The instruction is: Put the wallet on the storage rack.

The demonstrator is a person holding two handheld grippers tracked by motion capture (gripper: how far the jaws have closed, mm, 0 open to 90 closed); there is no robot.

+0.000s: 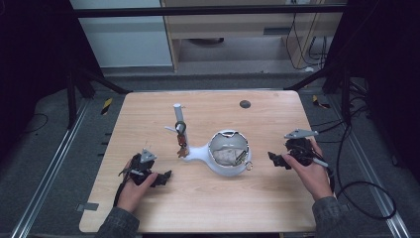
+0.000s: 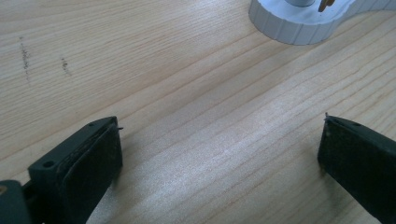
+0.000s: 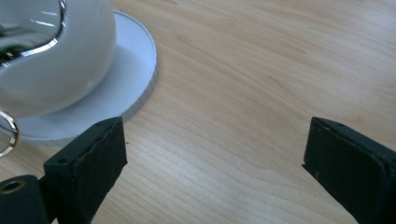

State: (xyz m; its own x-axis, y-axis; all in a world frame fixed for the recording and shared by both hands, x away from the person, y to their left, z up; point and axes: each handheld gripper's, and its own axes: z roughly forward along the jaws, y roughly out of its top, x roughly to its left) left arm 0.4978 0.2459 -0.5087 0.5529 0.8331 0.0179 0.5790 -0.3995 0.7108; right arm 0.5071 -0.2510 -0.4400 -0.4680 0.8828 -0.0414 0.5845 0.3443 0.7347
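on the light wooden counter (image 1: 198, 198) stands a white plastic stand with a round bowl-shaped holder (image 1: 228, 153) near the centre, and a thin white upright post (image 1: 178, 119) rises from its smaller base at about 9 o'clock from the bowl. a bunch of brown and dark keys (image 1: 181, 144) hangs on this post. inside the bowl lies something pale and crumpled, and a small silver ring (image 1: 249, 166) hangs at its rim at 4 o'clock. the left gripper (image 1: 163, 177) rests low over the counter at 8 o'clock from the bowl, well apart from it; its jaws are spread wide with bare wood between them. the right gripper (image 1: 273, 159) is at 3 o'clock, just beside the bowl, jaws also spread and pinching nothing. a small dark round spot (image 1: 244, 104) sits on the counter at 12 o'clock.
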